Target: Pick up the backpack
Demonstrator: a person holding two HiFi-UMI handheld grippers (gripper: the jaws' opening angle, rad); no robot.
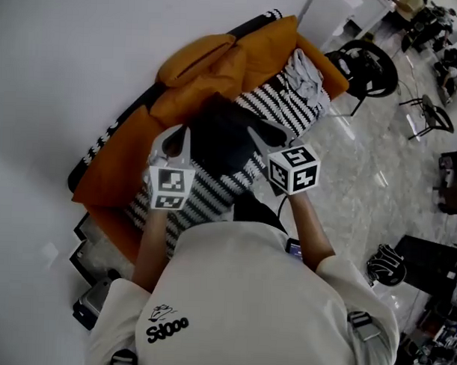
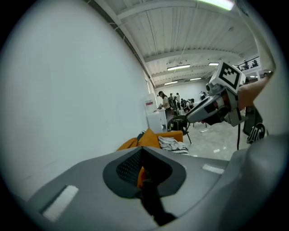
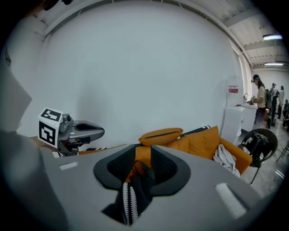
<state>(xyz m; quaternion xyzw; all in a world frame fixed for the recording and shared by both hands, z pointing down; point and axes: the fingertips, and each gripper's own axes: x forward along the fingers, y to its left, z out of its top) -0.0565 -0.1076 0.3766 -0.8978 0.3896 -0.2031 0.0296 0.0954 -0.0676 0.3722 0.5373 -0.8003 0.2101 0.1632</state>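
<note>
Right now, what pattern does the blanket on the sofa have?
Black and white zigzag stripes cover the blanket; the head view shows it best.

An orange sofa (image 1: 109, 166) lines the white wall (image 1: 68, 60) before me. A grey garment (image 1: 303, 72) lies on its striped throw (image 1: 283, 105).

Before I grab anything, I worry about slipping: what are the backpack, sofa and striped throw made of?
Backpack: matte black fabric, likely nylon; it slumps without shine.
Sofa: orange cloth upholstery, matte and softly creased.
Throw: black-and-white zigzag textile, perhaps knitted; it drapes loosely.
</note>
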